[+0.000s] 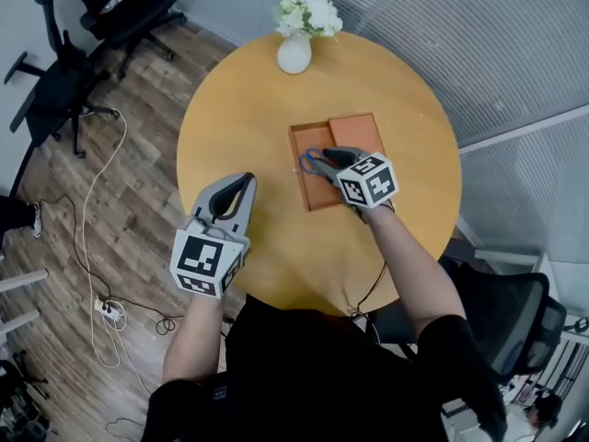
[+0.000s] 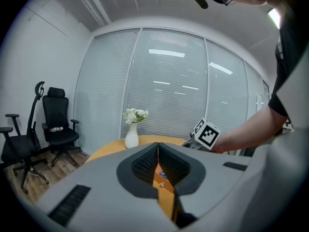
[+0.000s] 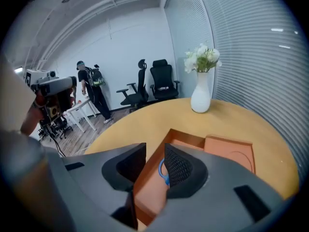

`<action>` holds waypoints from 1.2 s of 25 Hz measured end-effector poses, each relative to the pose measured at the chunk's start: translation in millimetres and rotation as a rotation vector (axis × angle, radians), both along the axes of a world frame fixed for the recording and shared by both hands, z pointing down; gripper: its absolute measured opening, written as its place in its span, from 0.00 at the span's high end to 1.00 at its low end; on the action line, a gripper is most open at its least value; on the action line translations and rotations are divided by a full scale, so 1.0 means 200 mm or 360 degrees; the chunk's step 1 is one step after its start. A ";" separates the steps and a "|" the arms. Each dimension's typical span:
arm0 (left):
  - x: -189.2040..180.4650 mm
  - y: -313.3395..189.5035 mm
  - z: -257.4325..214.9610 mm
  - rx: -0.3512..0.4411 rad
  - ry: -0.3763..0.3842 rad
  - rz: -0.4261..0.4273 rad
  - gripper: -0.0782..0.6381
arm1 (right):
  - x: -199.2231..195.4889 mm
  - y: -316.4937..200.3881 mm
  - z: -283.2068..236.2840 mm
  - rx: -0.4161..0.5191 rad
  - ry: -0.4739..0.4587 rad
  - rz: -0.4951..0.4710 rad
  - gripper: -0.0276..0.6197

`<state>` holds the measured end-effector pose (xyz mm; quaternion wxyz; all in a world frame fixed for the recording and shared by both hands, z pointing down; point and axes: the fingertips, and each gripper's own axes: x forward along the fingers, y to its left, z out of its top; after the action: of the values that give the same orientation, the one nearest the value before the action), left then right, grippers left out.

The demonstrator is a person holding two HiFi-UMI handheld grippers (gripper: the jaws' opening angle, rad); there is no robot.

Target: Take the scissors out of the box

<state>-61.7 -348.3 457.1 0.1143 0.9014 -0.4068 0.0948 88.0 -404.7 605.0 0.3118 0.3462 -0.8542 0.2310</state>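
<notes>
An open orange box (image 1: 316,190) lies near the middle of the round wooden table (image 1: 239,109), its lid (image 1: 357,133) set against its right side. Scissors with blue handles (image 1: 310,161) lie inside the box. My right gripper (image 1: 331,158) hovers over the box, open, its tips at the handles. In the right gripper view a blue handle loop (image 3: 162,170) peeks out beside the right jaw pad, with the box floor (image 3: 149,190) showing in the gap. My left gripper (image 1: 241,184) is shut and empty over bare table left of the box.
A white vase of flowers (image 1: 294,52) stands at the table's far edge. Black office chairs (image 1: 110,7) and floor cables (image 1: 92,238) are at the left, another chair (image 1: 515,311) at the right. A person (image 3: 89,88) stands far off.
</notes>
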 end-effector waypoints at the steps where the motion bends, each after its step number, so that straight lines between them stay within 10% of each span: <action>1: -0.01 -0.01 0.02 -0.0011 0.0008 -0.0006 0.87 | 0.00 -0.01 0.04 -0.0026 0.0045 -0.0008 0.78; 14: -0.12 -0.05 0.13 -0.0071 0.0044 -0.0066 0.87 | -0.03 -0.08 0.46 -0.0255 0.0699 -0.0307 0.77; 30: -0.25 -0.01 0.22 -0.0118 0.0059 -0.0121 0.87 | 0.04 -0.14 0.68 -0.0460 0.1077 -0.0311 0.78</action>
<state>-111.8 -349.5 500.4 0.1585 0.8820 -0.4349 0.0887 97.0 -433.7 740.4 0.6425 0.2723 -0.6904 0.1908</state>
